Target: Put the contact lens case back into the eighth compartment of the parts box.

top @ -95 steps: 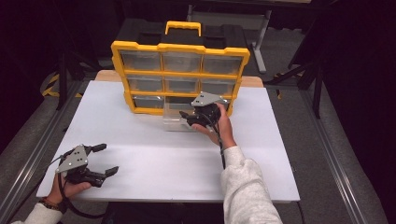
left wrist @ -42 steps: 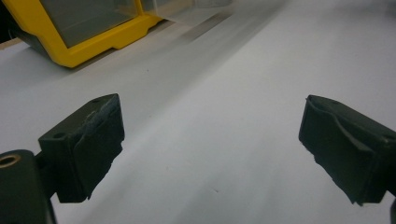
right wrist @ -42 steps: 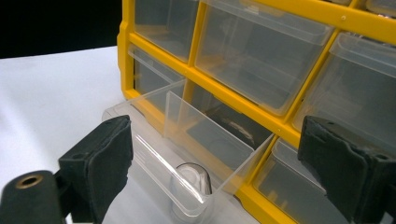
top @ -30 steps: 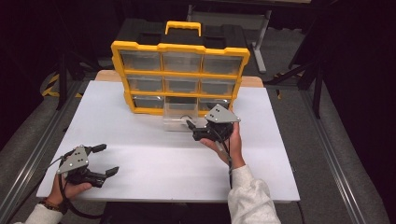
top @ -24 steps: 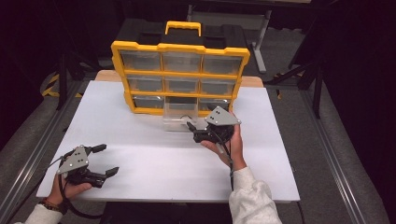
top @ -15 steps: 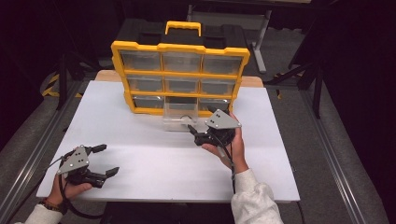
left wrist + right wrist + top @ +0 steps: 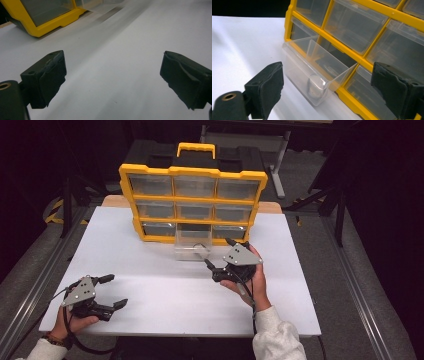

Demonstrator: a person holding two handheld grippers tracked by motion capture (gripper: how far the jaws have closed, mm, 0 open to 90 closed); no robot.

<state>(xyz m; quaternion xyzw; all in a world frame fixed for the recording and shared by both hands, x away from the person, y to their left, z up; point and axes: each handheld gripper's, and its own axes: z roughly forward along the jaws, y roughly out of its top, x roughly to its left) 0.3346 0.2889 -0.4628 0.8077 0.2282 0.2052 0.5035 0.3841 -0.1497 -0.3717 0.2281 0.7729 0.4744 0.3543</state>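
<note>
A yellow organizer (image 7: 192, 200) with clear drawers stands upright at the back of the white table (image 7: 165, 285). Its bottom middle drawer (image 7: 191, 246) is pulled out onto the table. In the right gripper view the open-topped drawer (image 7: 324, 66) holds a small pale round object (image 7: 314, 88) near its front wall. My right gripper (image 7: 219, 253) hovers just right of the drawer's front, open and holding nothing; its wide-apart jaws frame the drawer in its own view (image 7: 332, 90). My left gripper (image 7: 114, 291) rests open near the table's front left corner, nothing between its jaws (image 7: 115, 77).
The organizer's black case back and yellow handle (image 7: 196, 150) rise behind the drawers. The organizer's bottom corner (image 7: 37, 17) shows far ahead in the left gripper view. Metal rails (image 7: 30, 285) run along both sides of the table. A wide stretch of white table lies between my two hands.
My right gripper has drawn back from the pulled-out drawer, toward the person and a little to the right, staying open. The drawer and the left gripper have stayed put.
</note>
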